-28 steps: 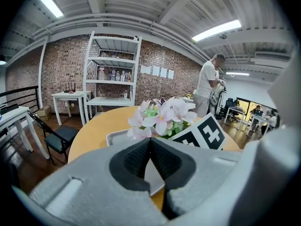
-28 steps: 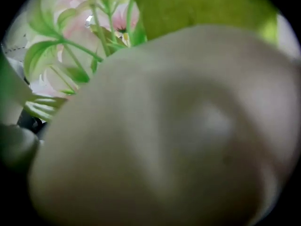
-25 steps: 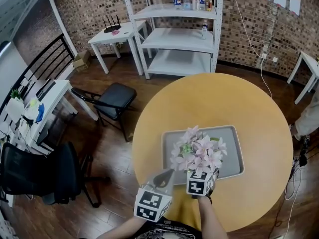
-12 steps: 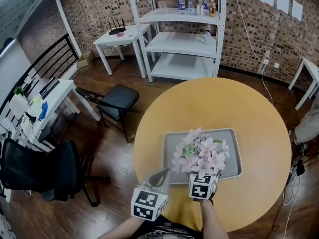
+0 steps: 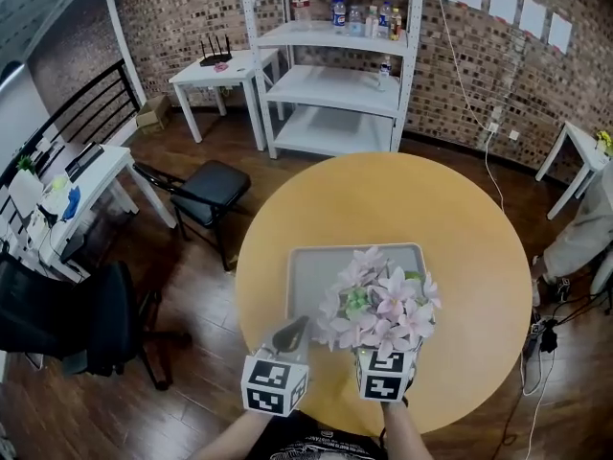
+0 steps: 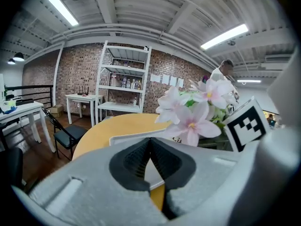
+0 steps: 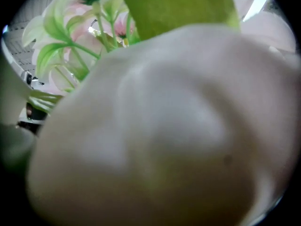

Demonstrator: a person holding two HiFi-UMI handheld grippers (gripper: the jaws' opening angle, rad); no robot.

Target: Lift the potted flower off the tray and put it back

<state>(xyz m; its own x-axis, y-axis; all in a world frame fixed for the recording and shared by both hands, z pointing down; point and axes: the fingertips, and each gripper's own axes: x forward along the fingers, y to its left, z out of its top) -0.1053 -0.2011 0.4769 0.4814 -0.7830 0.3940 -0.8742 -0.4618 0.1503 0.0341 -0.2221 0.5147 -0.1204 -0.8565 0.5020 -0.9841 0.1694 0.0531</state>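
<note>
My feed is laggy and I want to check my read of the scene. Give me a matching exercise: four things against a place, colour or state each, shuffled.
Things:
1. tray
2. potted flower
3. left gripper
4. folding chair

Descriptions:
A. black, on the wood floor left of the table
B. jaws together, nothing between them
C. grey, flat on the table
D. pink blooms, over the tray's near right corner

Pairs: 1-C, 2-D, 3-B, 4-A

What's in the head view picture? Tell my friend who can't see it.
The right gripper holds a pink potted flower above a gray tray on a round yellow table. The left gripper hangs beside it, shut and empty.
</note>
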